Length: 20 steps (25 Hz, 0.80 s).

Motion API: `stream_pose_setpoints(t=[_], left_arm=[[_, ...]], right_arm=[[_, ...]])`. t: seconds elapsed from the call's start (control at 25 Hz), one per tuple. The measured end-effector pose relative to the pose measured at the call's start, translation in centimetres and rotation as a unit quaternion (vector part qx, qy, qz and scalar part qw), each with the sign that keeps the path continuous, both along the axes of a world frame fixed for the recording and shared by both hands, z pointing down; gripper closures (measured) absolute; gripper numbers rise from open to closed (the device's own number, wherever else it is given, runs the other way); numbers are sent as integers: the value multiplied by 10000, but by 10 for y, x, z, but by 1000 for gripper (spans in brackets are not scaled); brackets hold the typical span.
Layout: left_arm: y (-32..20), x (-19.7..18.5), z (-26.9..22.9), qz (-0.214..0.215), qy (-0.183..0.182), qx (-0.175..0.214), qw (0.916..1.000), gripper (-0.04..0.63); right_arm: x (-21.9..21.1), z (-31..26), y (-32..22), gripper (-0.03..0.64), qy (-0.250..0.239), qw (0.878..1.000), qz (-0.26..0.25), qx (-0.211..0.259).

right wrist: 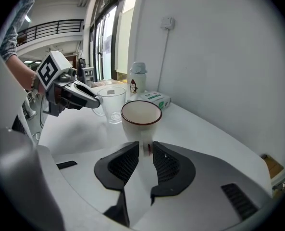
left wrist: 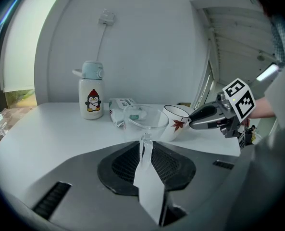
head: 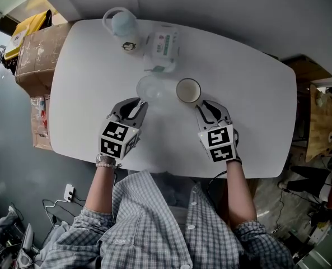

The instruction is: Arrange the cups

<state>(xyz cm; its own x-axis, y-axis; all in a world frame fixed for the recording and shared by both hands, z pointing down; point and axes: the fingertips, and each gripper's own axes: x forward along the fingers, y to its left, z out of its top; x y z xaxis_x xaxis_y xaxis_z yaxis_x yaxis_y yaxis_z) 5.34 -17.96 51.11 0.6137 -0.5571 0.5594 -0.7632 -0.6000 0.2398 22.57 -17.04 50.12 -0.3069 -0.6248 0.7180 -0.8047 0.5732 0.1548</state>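
White tabletop (head: 255, 94), grey wall (head: 221, 10) behind. Mid-table, the glass (head: 150, 88) stands left of the mug (head: 188, 91), just beside it. My left gripper (head: 135, 106) has its jaws pinched on the glass's handle; my right gripper (head: 206, 109) pinches the mug's handle. Risk as I see it: held by thin handles alone, either cup may swing in the jaws on lifting, and they could clink together.

Lost the handle of the glass cup (head: 152, 88) under the left gripper (head: 138, 106) from overhead. Same with the white mug (head: 188, 91), handle buried beneath the right gripper (head: 206, 107). Couldn't read the packet (head: 163, 46) by the far edge of the table (head: 255, 94), print too small. Saw only part of the cardboard box (head: 37, 55) past the left edge.
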Motion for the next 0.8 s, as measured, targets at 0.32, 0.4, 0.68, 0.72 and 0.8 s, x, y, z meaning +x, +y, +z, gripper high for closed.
stream_pose_setpoints(t=[0.32,0.4,0.68,0.72,0.8], left_arm=[[1,8,-1,42,45,-27,10000,525],[4,9,-3,101,13,-13,9999,526],[12,9,-7,134,-35,22,9999,529],[13,8,-7,131,-35,16,9999,532],[13,8,-8,123,-25,15,9999,538]], right_arm=[[-41,4,26,522,-415,9990,16,-148],[-53,4,30,522,-493,9987,-1,-148],[-68,6,28,522,-793,9959,377,-200],[-68,7,26,522,-799,9958,405,-185],[-69,7,23,523,-826,9954,457,-172]])
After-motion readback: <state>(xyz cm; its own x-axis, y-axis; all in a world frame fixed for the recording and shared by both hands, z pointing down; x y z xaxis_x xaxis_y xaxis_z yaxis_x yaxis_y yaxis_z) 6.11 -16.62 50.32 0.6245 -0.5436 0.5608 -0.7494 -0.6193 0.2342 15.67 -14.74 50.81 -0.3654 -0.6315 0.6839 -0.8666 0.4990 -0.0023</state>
